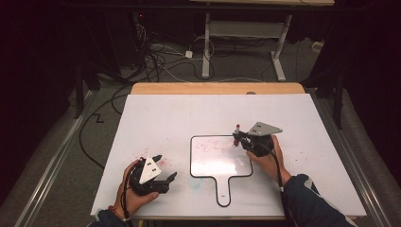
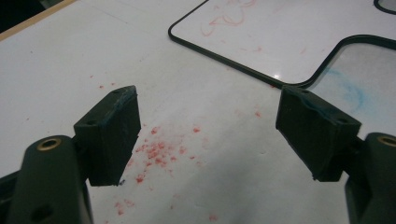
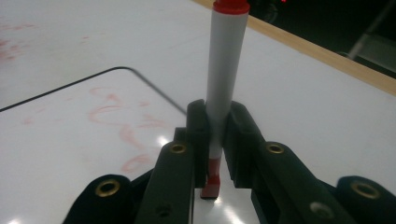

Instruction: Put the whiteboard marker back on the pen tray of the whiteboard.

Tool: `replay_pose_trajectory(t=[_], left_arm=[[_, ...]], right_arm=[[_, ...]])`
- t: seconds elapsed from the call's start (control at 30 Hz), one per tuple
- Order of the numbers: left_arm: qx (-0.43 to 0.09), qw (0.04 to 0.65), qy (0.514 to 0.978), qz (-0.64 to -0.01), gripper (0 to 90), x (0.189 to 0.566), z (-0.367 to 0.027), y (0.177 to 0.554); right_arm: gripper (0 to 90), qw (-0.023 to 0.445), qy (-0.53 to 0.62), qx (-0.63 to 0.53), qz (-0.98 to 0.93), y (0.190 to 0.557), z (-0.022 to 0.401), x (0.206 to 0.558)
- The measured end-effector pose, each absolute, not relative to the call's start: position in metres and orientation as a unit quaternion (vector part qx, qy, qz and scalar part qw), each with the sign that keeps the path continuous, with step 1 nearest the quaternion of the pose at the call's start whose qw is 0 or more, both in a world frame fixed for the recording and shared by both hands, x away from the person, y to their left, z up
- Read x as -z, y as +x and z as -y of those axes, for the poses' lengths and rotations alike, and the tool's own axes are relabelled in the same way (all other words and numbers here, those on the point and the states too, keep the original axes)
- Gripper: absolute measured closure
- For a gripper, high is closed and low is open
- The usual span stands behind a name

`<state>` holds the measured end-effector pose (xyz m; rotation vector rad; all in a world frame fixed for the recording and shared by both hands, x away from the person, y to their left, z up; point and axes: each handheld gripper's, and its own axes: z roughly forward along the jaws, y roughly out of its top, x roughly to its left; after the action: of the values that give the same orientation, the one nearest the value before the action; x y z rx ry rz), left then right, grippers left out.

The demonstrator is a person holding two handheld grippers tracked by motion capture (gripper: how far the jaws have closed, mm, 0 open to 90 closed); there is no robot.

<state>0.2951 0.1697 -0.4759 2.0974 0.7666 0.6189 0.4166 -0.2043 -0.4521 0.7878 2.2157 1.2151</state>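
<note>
A small white board (image 1: 220,163) with a black rim and a handle lies in the middle of the white table top (image 1: 170,113). Faint red scribbles (image 1: 213,146) mark its upper part. My right gripper (image 1: 239,138) is at the board's upper right corner, shut on a white marker with red ends (image 1: 237,128). In the right gripper view the marker (image 3: 224,60) stands upright between the pads (image 3: 198,126), its red tip down on the board (image 3: 70,140). My left gripper (image 1: 166,165) rests open on the table left of the board. Nothing lies between its pads (image 2: 112,135).
Red specks (image 2: 154,151) dot the table between the left jaws, and a blue smear (image 2: 350,88) sits beside the board's handle. The wooden table edge (image 1: 217,88) runs along the far side. Beyond it are floor cables (image 1: 156,56) and a desk frame (image 1: 246,38).
</note>
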Motion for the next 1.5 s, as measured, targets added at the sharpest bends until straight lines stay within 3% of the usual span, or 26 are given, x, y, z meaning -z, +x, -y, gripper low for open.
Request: replay_pose_trajectory(t=[0.17, 0.4, 0.8, 1.17, 1.5], left_arm=[[-0.243, 0.4, 0.83, -0.304, 20.9, 0.476, -0.169, 0.295], [-0.245, 0.401, 0.83, -0.301, 20.9, 0.475, -0.168, 0.295], [-0.242, 0.399, 0.833, -0.298, 20.9, 0.475, -0.168, 0.294], [-0.24, 0.4, 0.834, -0.295, 20.9, 0.476, -0.167, 0.293], [-0.237, 0.398, 0.836, -0.293, 20.7, 0.476, -0.166, 0.294]], right_arm=[[82.0, 0.247, 0.309, -0.45, -0.801, 0.422, 0.207, 0.453], [82.0, 0.191, 0.264, -0.483, -0.813, 0.4, 0.177, 0.457], [82.0, 0.261, 0.306, -0.456, -0.794, 0.429, 0.2, 0.457], [82.0, 0.185, 0.246, -0.483, -0.82, 0.407, 0.163, 0.457], [82.0, 0.234, 0.273, -0.452, -0.816, 0.43, 0.178, 0.454]])
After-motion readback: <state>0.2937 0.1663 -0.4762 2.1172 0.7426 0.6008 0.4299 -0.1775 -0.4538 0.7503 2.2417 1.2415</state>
